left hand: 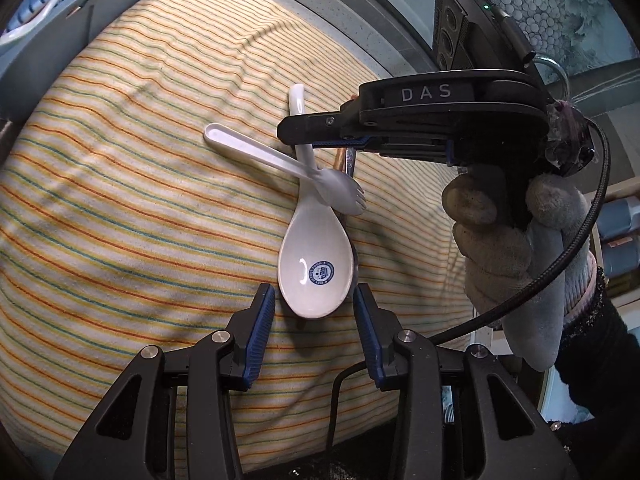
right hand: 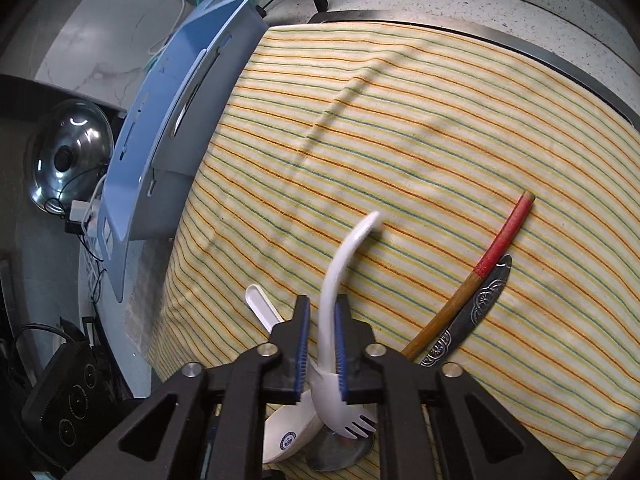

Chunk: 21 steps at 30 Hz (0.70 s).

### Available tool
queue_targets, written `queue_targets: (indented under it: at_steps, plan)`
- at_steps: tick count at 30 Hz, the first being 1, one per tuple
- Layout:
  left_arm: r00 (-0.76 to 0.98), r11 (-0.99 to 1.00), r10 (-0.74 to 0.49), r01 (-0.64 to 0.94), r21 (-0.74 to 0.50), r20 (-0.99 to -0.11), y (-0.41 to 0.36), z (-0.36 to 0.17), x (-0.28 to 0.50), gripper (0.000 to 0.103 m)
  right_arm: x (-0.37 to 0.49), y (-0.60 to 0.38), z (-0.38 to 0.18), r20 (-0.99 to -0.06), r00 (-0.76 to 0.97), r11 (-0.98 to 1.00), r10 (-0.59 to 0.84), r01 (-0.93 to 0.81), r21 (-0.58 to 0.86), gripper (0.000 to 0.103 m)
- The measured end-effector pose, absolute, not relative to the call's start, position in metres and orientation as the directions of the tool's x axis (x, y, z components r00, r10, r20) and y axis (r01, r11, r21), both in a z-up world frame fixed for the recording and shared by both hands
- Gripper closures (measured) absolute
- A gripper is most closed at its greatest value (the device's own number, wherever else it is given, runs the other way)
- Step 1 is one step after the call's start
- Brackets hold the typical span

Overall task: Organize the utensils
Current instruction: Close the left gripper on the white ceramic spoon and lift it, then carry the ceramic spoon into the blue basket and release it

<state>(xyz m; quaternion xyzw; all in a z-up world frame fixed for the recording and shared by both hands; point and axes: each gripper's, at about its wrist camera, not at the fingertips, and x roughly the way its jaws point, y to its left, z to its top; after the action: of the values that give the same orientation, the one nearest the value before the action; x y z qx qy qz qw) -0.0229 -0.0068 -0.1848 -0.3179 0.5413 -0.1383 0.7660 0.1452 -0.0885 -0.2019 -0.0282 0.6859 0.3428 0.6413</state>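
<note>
A white ceramic soup spoon (left hand: 316, 272) with a blue logo lies on the striped cloth (left hand: 140, 160), handle pointing away. A white plastic spork (left hand: 256, 152) lies across that handle. My left gripper (left hand: 314, 292) is open, its blue pads either side of the spoon's bowl and not pressing on it. My right gripper (left hand: 296, 136) reaches in from the right, held by a gloved hand (left hand: 500, 240). In the right wrist view the right gripper (right hand: 322, 300) is shut on the curved ceramic spoon handle (right hand: 344, 256), with the spork tines (right hand: 356, 428) just below.
A wooden utensil with a red band (right hand: 504, 240) and a dark patterned metal handle (right hand: 480, 300) lie on the cloth (right hand: 440, 140) to the right. A blue-grey plastic rack (right hand: 168, 120), a steel pot lid (right hand: 68, 156) and a black device (right hand: 72, 396) sit off the cloth's left edge.
</note>
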Motion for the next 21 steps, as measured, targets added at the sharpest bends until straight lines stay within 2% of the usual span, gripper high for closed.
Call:
queue_targets:
  at_steps: [1,9,21]
  plan:
    - [0.380,0.762,-0.552,-0.132,-0.634,-0.742,-0.007,-0.184,-0.022,0.071,0.145,-0.090,-0.202,-0.897,-0.176,0.766,0.406,-0.470,0.438,0.096]
    - [0.399,0.767,-0.551,-0.104,-0.633,-0.733,-0.015,-0.178,-0.025,0.070,0.144,-0.101,-0.186,-0.892,-0.135,0.773,0.432,-0.454,0.443,0.096]
    - [0.463,0.792,-0.534,-0.019,-0.610,-0.708,-0.024,-0.142,-0.024,0.071,0.144,-0.121,-0.133,-0.864,-0.054,0.768,0.501,-0.433,0.472,0.096]
